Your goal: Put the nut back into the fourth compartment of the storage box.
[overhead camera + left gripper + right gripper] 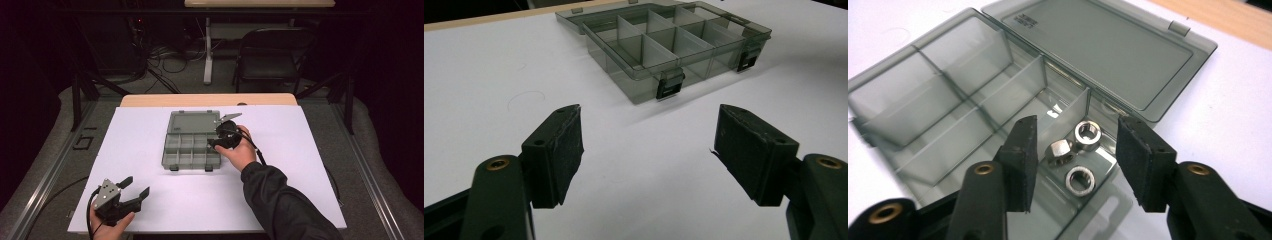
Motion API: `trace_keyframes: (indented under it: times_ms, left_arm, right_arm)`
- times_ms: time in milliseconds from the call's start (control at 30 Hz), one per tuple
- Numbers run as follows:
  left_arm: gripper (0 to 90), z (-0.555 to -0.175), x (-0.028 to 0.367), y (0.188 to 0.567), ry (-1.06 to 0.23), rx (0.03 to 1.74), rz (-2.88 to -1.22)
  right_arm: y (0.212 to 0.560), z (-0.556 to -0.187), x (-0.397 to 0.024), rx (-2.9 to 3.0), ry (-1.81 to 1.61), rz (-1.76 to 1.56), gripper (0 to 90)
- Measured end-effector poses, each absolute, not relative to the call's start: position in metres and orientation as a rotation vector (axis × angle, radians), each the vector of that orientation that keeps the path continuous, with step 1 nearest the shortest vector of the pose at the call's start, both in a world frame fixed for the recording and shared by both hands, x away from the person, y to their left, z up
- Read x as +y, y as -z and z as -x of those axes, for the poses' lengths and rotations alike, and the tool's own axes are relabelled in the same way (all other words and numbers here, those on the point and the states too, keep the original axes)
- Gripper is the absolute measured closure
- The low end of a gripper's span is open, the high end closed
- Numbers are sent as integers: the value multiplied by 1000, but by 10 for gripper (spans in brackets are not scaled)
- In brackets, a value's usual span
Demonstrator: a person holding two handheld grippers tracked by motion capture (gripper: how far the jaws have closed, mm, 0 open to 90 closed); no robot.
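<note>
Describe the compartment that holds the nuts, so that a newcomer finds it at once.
On the white table lies an open grey organiser box. Find its corner compartment under the right gripper, beside the lid. It alone holds three steel nuts.

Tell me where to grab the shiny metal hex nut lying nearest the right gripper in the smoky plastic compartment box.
Judging by its flat pose, take the nearest hex nut across two opposite flats, coming straight down from above with the right gripper; the box walls likely block any sideways approach.
</note>
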State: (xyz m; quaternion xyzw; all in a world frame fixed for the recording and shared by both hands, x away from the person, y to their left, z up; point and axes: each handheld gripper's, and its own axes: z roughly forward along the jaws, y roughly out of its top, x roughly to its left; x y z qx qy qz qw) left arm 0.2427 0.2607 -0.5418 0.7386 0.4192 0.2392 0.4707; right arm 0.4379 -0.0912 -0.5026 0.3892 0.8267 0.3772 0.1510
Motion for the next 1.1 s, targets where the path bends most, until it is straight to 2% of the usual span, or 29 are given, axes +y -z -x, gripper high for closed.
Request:
trace_keyframes:
  times_ms: [433, 767, 1100]
  left_arm:
    - [274, -246, 257, 542, -581, 1019, -1820]
    - [274, -247, 257, 543, -577, 1030, -1821]
    - [274, -247, 256, 543, -578, 1034, -1819]
  right_arm:
    - [491, -381, -138, 2331, -1140, -1050, 458]
    - [518, -318, -185, 2292, -1180, -1058, 439]
    - [539, -289, -214, 2265, -1147, -1079, 435]
